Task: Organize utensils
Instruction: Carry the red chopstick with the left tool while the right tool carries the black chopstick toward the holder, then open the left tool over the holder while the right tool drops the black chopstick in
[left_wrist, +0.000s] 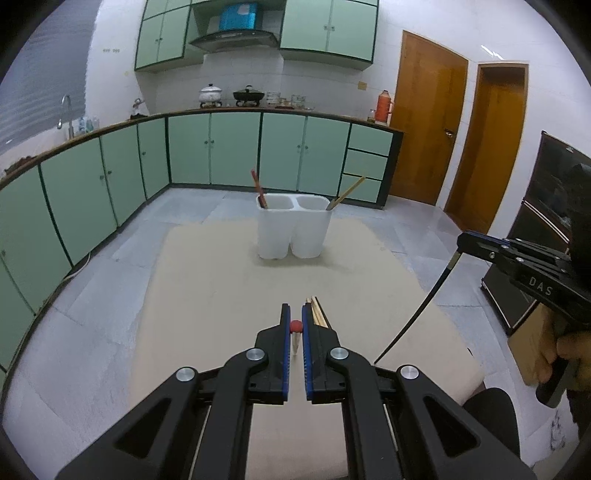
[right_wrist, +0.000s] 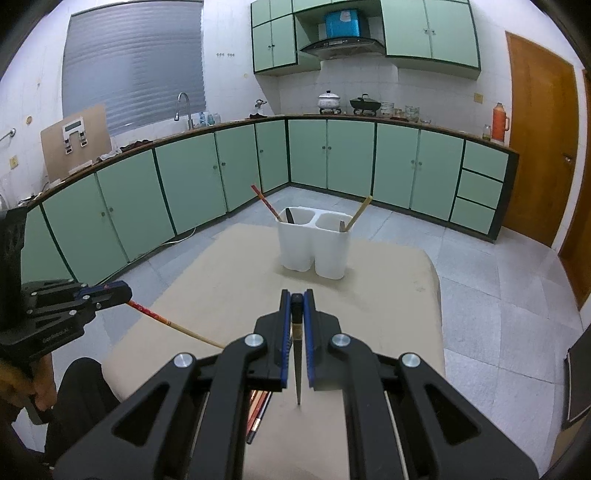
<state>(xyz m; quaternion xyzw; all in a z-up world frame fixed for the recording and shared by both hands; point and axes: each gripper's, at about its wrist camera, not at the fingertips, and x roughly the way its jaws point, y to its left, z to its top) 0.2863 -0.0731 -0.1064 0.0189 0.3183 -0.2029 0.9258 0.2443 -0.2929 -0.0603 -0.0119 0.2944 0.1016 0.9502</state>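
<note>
Chopsticks held one per gripper: left gripper (left_wrist: 294, 325) clamps the red-topped chopstick (right_wrist: 166, 320), right gripper (right_wrist: 296, 311) clamps the black chopstick (left_wrist: 417, 306), both hanging long and well short of the white two-cup holder (left_wrist: 293, 230). Risk: each is pinched near one end, so it may pivot or slip and miss a cup. Beige tabletop (left_wrist: 221, 280) carries loose sticks too; green-cabineted kitchen, grey tile floor.
</note>
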